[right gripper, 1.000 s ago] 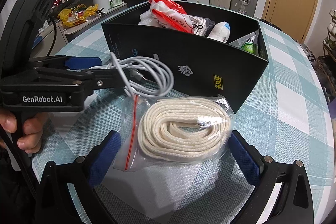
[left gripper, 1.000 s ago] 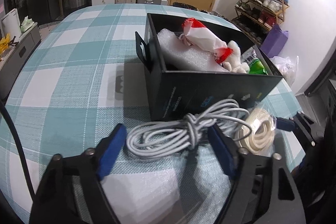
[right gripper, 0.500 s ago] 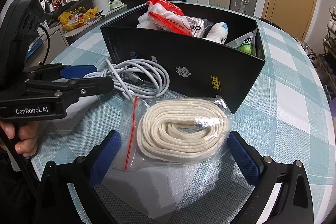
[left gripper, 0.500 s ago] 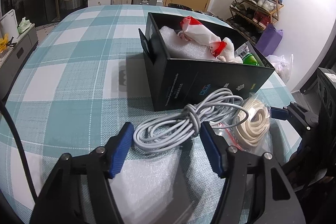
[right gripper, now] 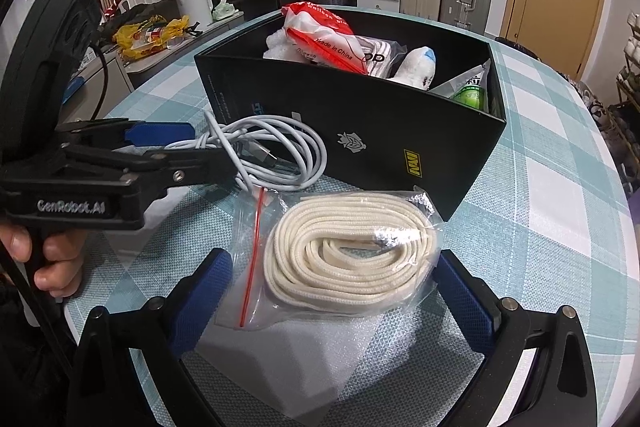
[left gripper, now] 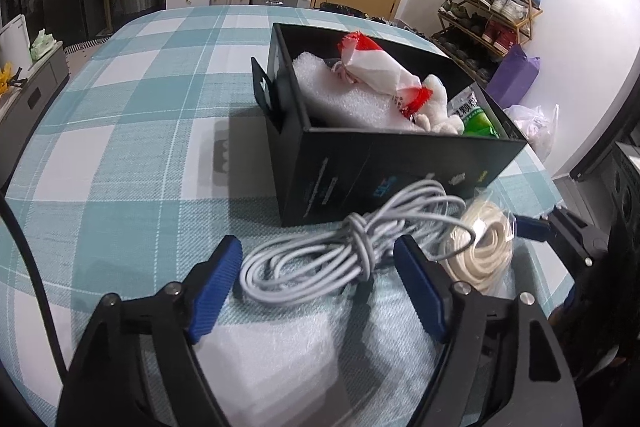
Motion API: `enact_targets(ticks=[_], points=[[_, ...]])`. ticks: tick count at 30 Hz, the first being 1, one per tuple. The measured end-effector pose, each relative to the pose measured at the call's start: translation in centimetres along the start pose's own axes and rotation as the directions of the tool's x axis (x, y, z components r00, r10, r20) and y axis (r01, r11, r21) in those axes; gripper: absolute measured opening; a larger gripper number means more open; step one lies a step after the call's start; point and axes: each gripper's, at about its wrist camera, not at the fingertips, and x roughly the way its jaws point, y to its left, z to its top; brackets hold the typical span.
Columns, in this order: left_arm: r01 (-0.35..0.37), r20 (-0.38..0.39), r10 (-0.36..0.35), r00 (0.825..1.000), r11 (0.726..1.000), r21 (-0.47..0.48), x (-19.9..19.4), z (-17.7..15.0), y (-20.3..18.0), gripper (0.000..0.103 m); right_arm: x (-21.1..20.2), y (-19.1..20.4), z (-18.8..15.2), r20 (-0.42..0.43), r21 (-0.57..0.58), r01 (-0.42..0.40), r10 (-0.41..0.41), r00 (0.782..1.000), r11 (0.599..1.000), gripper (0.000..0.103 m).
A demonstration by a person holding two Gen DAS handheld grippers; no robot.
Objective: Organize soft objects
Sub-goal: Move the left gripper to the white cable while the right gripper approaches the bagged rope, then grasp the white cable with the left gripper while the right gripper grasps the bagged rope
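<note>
A bundled grey cable [left gripper: 340, 255] lies on the checked cloth in front of a black box [left gripper: 400, 167]. My left gripper [left gripper: 316, 255] straddles it, jaws opening, blue pads clear of the cable on both sides. Right of it, a clear zip bag of cream rope [right gripper: 352, 251] lies between the pads of my right gripper [right gripper: 332, 257], which stands open around it. The box [right gripper: 380, 131] holds white foam [left gripper: 344, 99], a red-and-white bag [left gripper: 376, 63], a white plush toy [left gripper: 436, 107] and a green packet [left gripper: 480, 123].
A white foam sheet [right gripper: 320, 359] lies on the table under both grippers. A hand [right gripper: 52, 259] holds the left gripper's handle. The round table's edge curves away at the right [right gripper: 616, 187]. Suitcases, drawers and a shoe rack stand beyond.
The left gripper's jaws narrowed toward the cable half a second ago and have spread apart again. The cable and rope bag lie where they were. The right gripper has not moved.
</note>
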Motion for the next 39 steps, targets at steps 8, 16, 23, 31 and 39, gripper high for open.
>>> enact_targets(ticks=[8,16,23,31,39], points=[[-0.006,0.024,0.005,1.000,1.000,0.016,0.2,0.2,-0.8,0.065,0.0,0.0,0.0,-0.001,0.001,-0.002,0.002,1.000,1.000,0.102],[0.005,0.045,-0.010,0.999,0.993,0.114,-1.0,-0.3,-2.2,0.032,0.0,0.0,0.1,0.002,-0.004,-0.001,0.001,1.000,1.000,0.102],[0.018,0.066,-0.027,0.997,0.991,0.132,-1.8,-0.4,-2.4,0.023,-0.3,-0.2,0.1,0.014,-0.012,0.002,-0.002,1.000,1.000,0.090],[0.044,0.081,-0.056,0.995,0.990,0.137,-2.5,-0.8,-2.2,0.022,-0.7,-0.4,-0.1,0.018,-0.031,-0.021,0.021,1.000,0.999,0.062],[0.066,0.107,-0.080,0.991,0.990,0.126,-3.4,-0.9,-2.0,0.022,-1.5,-0.3,-0.2,0.035,-0.056,-0.039,0.041,0.999,0.998,0.047]])
